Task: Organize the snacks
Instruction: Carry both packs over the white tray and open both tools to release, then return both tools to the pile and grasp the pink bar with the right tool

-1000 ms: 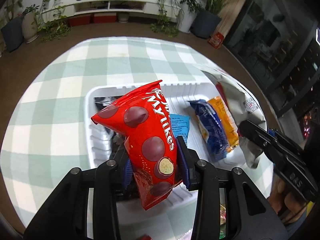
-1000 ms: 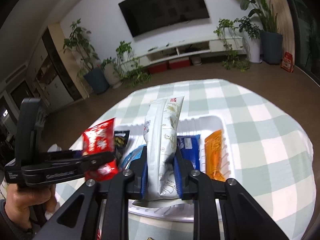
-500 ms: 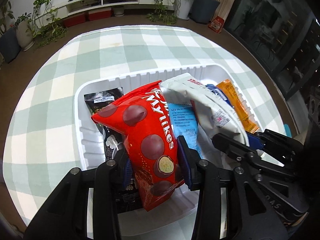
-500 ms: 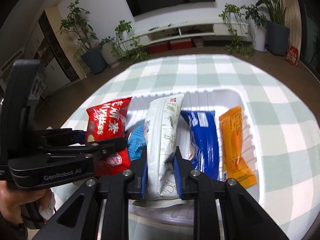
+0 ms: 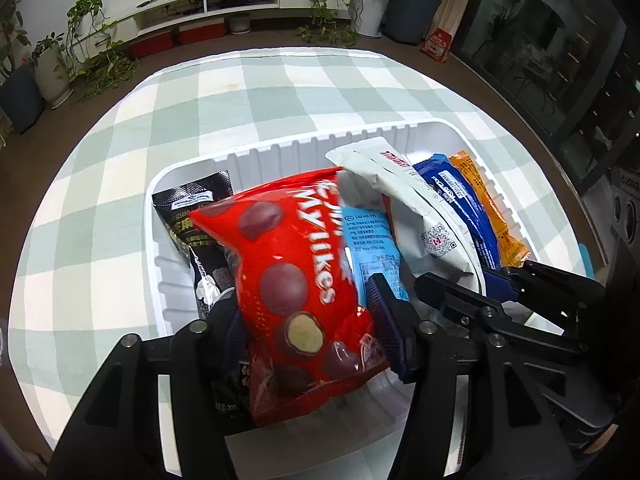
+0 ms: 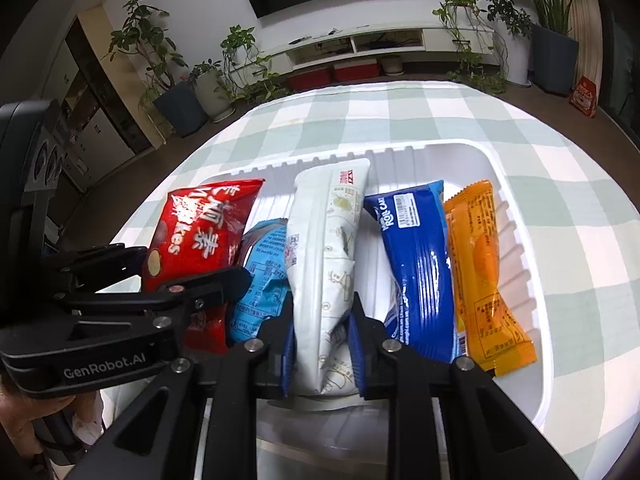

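Now both snack packets are down inside the white tray [image 6: 516,184] on the checked tablecloth [image 5: 280,92], and the step in hand looks to be the letting go. Nearest the lens, the left gripper [image 5: 308,320] has just been spreading its jaws, with the red chocolate-ball bag [image 5: 288,264] between them; its right pad stands just clear of the bag, so the grip appears released. The right gripper [image 6: 322,344] is clamped on the lower end of the white packet [image 6: 324,248], which stands in the row between the light blue packet [image 6: 260,276] and the dark blue roll-cake packet [image 6: 420,264]. Farther right lies the orange packet [image 6: 480,264]; at the tray's left wall a black pouch [image 5: 192,216] sits partly under the red bag. To finish well, the person would probably open each gripper fully before drawing back, then pull straight back along the fingers so no pad drags a packet out of line. The red bag leans on its neighbours and may slump onto the black pouch, so a slow withdrawal seems wise. Beyond the table, potted plants [image 6: 160,64] line the wall.
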The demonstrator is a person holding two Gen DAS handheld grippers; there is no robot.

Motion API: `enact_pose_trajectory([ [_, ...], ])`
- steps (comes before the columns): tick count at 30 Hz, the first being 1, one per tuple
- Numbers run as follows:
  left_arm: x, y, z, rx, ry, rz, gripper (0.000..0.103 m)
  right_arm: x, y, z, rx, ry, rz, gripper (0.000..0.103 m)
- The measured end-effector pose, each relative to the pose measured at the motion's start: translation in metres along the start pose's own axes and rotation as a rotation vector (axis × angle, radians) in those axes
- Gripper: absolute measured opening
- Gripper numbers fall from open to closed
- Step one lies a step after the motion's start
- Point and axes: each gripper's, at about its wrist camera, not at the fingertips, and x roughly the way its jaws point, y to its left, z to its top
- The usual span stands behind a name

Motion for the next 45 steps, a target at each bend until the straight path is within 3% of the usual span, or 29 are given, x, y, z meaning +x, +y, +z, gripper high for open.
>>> enact_pose_trajectory([
  [13, -0.018, -0.002, -0.005, -0.015, -0.025, -0.018, 0.072, -0.017, 0.002, 0.006, -0.016, -0.052, -0.015, 0.032],
  [15, -0.022, -0.001, -0.005, -0.023, -0.030, -0.024, 0.074, -0.019, 0.000, 0.006, -0.008, -0.054, -0.014, 0.038],
  [17, -0.027, 0.000, -0.006, -0.029, -0.042, -0.007, 0.089, -0.022, -0.001, 0.007, 0.004, -0.059, -0.009, 0.043],
  [21, -0.040, 0.007, -0.009, -0.045, -0.063, 0.005, 0.091, -0.034, -0.004, 0.010, 0.023, -0.108, 0.020, 0.059],
  [23, -0.046, 0.010, -0.012, -0.050, -0.070, 0.014, 0.092, -0.041, -0.004, 0.012, 0.024, -0.131, 0.034, 0.062],
  [27, -0.064, 0.015, -0.023, -0.083, -0.110, -0.001, 0.101, -0.055, -0.002, 0.013, 0.013, -0.191, 0.056, 0.076],
  [33, -0.100, 0.013, -0.057, -0.117, -0.192, 0.014, 0.102, -0.090, -0.015, 0.015, 0.091, -0.377, 0.096, 0.099],
  [39, -0.134, 0.007, -0.112, -0.169, -0.305, 0.092, 0.103, -0.145, -0.048, 0.010, 0.235, -0.655, 0.003, 0.103],
  [42, -0.139, 0.005, -0.146, -0.246, -0.298, 0.092, 0.103, -0.164, -0.061, 0.007, 0.276, -0.684, -0.021, 0.103],
  [45, -0.142, -0.006, -0.180, -0.310, -0.259, 0.065, 0.103, -0.174, -0.066, -0.001, 0.278, -0.632, -0.051, 0.103],
])
